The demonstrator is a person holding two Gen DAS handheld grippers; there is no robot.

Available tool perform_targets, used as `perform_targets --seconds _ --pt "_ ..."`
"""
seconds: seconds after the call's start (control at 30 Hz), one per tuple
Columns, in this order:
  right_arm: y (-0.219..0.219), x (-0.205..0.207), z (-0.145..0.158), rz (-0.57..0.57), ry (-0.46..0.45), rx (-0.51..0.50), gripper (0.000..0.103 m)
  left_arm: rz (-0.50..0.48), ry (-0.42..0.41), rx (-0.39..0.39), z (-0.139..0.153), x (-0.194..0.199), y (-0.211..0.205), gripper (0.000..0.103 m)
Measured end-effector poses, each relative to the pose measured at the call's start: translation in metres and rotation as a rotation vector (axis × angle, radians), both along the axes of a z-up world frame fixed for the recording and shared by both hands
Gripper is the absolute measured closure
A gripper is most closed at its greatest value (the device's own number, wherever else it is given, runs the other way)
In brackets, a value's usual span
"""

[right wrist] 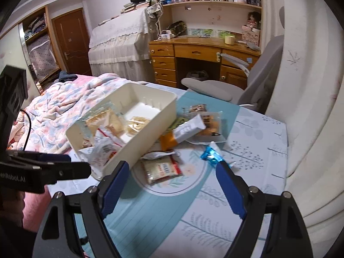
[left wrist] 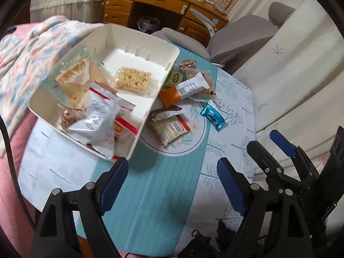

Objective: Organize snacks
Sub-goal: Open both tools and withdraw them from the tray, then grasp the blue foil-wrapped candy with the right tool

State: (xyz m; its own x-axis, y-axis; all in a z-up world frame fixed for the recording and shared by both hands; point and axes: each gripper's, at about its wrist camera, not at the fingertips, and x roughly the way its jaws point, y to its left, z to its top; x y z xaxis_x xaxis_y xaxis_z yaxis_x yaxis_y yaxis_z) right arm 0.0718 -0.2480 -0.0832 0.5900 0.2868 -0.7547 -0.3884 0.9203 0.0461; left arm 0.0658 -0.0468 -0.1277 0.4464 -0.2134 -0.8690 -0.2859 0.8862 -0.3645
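Left tool (left wrist: pixel 173 173), right tool (right wrist: pixel 173 176): jaws wide, empty.

Each gripper is a black frame with 2 forked arms ending in ribbed blue pads. On the left gripper (left wrist: pixel 172 169) a silver screw head sits at each arm joint, 4 in all. The right gripper (right wrist: pixel 172 176) shows the same screws. A black cable (left wrist: pixel 10 161) runs along the left edge of the left wrist view. White lettering on the left gripper's black body reads "enRobot.AI" (right wrist: pixel 11 179).
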Motion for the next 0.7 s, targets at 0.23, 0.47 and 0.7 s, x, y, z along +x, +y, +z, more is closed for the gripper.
perform_targets --seconds 0.23,0.47,0.7 --pt "-0.018 0.022 -0.013 -0.031 0.003 -0.065 0.019 0.111 0.057 -0.084 -0.035 0.022 -0.007 0.019" --pt "-0.029 0.050 -0.040 -0.040 0.014 -0.109 0.019 0.250 0.172 -0.126 -0.083 0.039 -0.013 0.019" --pt "-0.034 0.076 -0.078 -0.027 0.039 -0.166 0.019 0.329 0.251 -0.094 -0.115 0.071 -0.026 0.019"
